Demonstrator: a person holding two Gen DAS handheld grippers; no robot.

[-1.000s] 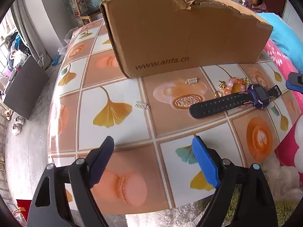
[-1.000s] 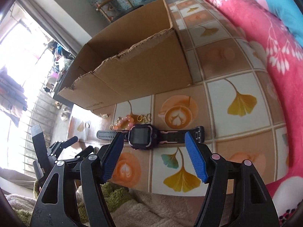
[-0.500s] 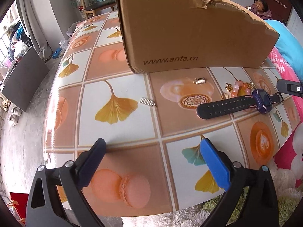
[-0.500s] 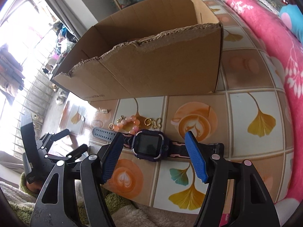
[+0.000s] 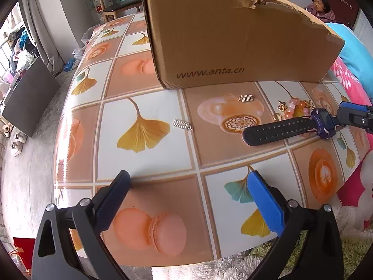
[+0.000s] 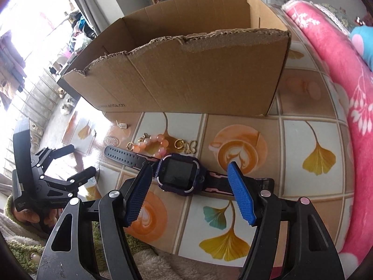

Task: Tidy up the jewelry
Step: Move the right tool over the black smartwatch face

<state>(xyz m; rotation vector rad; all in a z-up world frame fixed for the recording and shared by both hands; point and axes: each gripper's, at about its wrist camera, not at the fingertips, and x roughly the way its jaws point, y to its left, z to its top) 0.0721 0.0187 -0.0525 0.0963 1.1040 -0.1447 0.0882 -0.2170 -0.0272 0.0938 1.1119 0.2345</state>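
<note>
**Right gripper over the smartwatch, left gripper wide and empty**

Left wrist view: my left gripper (image 5: pixel 188 184) stands spread as wide as it goes, ribbed blue pads at 7 and 5 o'clock, with nothing between them but the glossy tiled tablecloth (image 5: pixel 144 154) printed with ginkgo leaves and macarons. At 12 o'clock sits the cardboard box (image 5: pixel 233 42), corrugated, its top edge torn ragged, a web address printed on the near wall. Just below it, near centre, lies a small gold abacus-shaped charm (image 5: pixel 246 98); a silvery one of the same shape (image 5: pixel 180 124) lies toward 10 o'clock of that. At 3 o'clock the smartwatch (image 5: pixel 291 128) lies flat, matte black perforated strap pointing toward centre, purple case at the far end. Behind it cluster round pink beads of a bracelet (image 5: pixel 295 107) with gold bits. A tip of my right gripper (image 5: pixel 354 116) shows at the edge, close to the watch case.

Right wrist view: my right gripper (image 6: pixel 190 178) is partly spread, its pads either side of the watch's square dark screen (image 6: pixel 179 175), not visibly pressing it. The strap runs out toward 9 and 3 o'clock. Beyond, toward 12, lie the bead bracelet (image 6: pixel 151 145), a gold ring (image 6: pixel 179 144) and a gold butterfly outline (image 6: pixel 191 147), then the open box (image 6: pixel 186 81). The left gripper (image 6: pixel 79 161) hangs at 9 o'clock.
</note>
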